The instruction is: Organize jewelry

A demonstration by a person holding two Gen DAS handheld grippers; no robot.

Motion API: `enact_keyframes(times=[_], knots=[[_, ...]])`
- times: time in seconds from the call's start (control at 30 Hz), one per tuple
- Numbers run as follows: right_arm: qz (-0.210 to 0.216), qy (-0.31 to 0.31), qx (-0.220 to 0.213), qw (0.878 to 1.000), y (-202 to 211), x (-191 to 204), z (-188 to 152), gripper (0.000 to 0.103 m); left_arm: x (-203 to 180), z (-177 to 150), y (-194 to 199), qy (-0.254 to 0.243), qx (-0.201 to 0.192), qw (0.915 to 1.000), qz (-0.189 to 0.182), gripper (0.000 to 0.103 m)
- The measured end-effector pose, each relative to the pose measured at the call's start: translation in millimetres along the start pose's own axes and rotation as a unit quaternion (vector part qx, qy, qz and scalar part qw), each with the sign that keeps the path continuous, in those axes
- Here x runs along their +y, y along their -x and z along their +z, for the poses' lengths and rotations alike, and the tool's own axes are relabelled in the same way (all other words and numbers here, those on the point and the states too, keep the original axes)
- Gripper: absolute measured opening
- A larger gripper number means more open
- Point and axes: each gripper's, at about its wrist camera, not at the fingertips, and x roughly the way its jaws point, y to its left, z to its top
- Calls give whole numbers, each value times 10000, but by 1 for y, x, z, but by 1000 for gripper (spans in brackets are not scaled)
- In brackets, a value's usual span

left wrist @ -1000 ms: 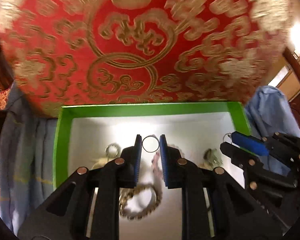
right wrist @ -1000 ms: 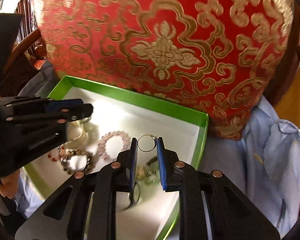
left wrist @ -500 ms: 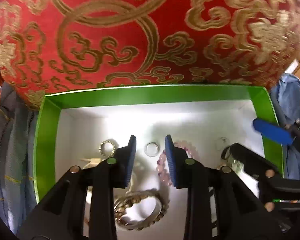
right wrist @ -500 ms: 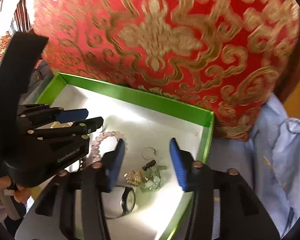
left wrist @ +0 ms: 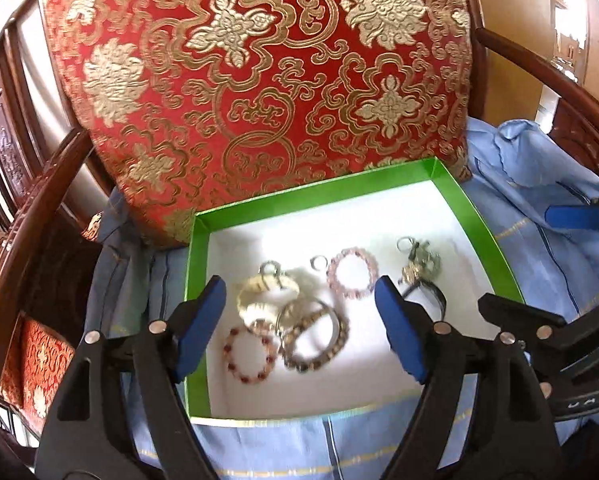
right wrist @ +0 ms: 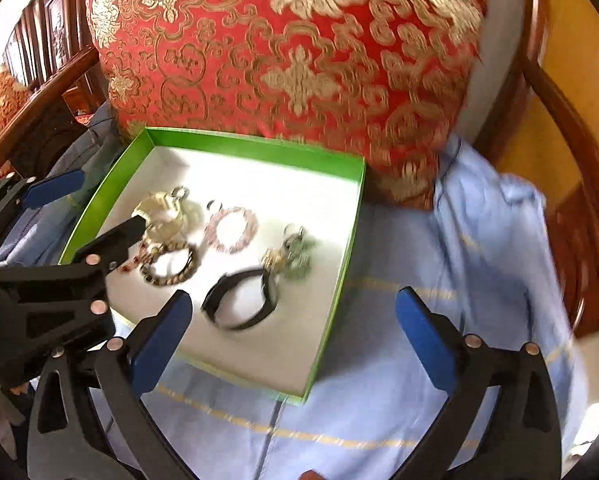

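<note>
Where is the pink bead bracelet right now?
The pink bead bracelet lies flat inside the green box, near the middle, with a small silver ring just left of it.

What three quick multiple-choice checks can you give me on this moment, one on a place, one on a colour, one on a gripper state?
1. Where does the pink bead bracelet lie?
A. Inside the green box
B. On the blue cloth
C. On the red cushion

2. What colour is the watch strap?
A. White
B. Black
C. Red

3. How do the left gripper and right gripper stand?
A. Both shut on jewelry
B. Left shut, right open
C. Both open, holding nothing

Answers:
1. A, it rests on the box's white floor, within the green walls.
2. B, the right wrist view shows a dark black loop near the box's near edge.
3. C, each wrist view shows blue pads spread wide with nothing between them.
</note>
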Motion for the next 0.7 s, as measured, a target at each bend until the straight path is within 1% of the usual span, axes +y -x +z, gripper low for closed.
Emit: enact_keyframes(times=[0.03, 0.1, 0.17, 0.23, 0.37, 0.7], knots=[[29, -45, -47, 10000, 2, 1, -5, 99, 0, -3, 4, 17, 25, 10000, -16, 83], [-41, -26, -170, 9998, 8, 7, -8, 99, -4, -6, 5, 58, 49, 10000, -40, 86], [-202, 33, -397, 9990, 16, 9, -10, 99, 9, -4, 10, 113, 48, 9999, -119, 88], [-291, 108, -504, 9982, 21, 12, -9, 99, 11, -4, 7, 162, 105, 9997, -124, 91], [-256, 62, -488, 9985, 20, 11, -5, 99, 13, -3, 5, 237, 166, 9995, -140, 91], [-324, 109, -511, 9981, 20, 11, -5, 99, 10, -3, 3, 211, 210, 9995, -109, 92]])
